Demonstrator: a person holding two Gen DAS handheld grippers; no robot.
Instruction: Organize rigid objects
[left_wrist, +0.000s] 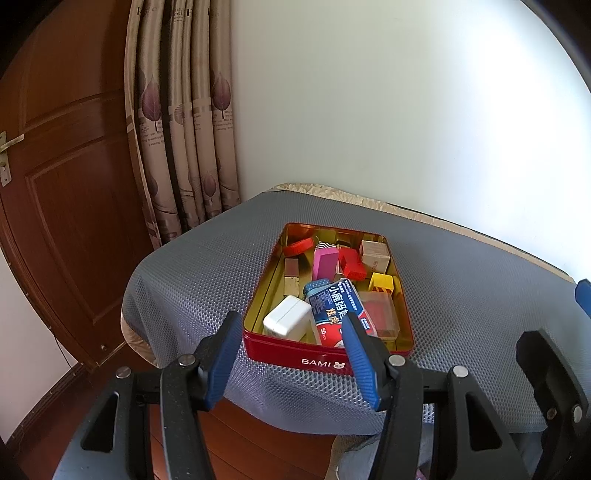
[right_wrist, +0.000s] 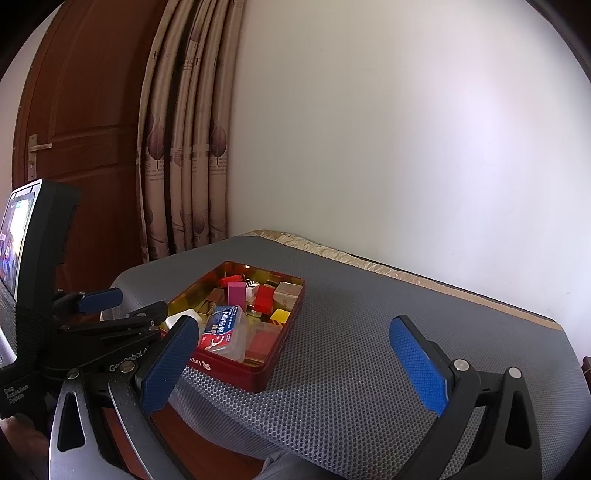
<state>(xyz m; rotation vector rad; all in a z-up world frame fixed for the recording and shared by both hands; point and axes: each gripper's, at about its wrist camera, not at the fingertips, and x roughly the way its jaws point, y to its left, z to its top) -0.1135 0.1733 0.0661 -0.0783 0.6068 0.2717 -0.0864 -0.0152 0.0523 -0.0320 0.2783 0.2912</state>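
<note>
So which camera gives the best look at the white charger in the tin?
The left wrist view: the white charger sits near and unobstructed in the red tin. In the right wrist view only a sliver of it shows behind the right gripper finger.

A plain white wall (left_wrist: 388, 110) stands behind the bench (left_wrist: 461, 302), which is covered by a grey mesh mat over beige cloth. Left of it hangs a beige curtain (left_wrist: 184, 129) printed with purple leaves, beside a dark brown wooden door (left_wrist: 74, 147) with a brass handle (left_wrist: 9, 142). The floor (left_wrist: 258, 443) is reddish wood.
</note>
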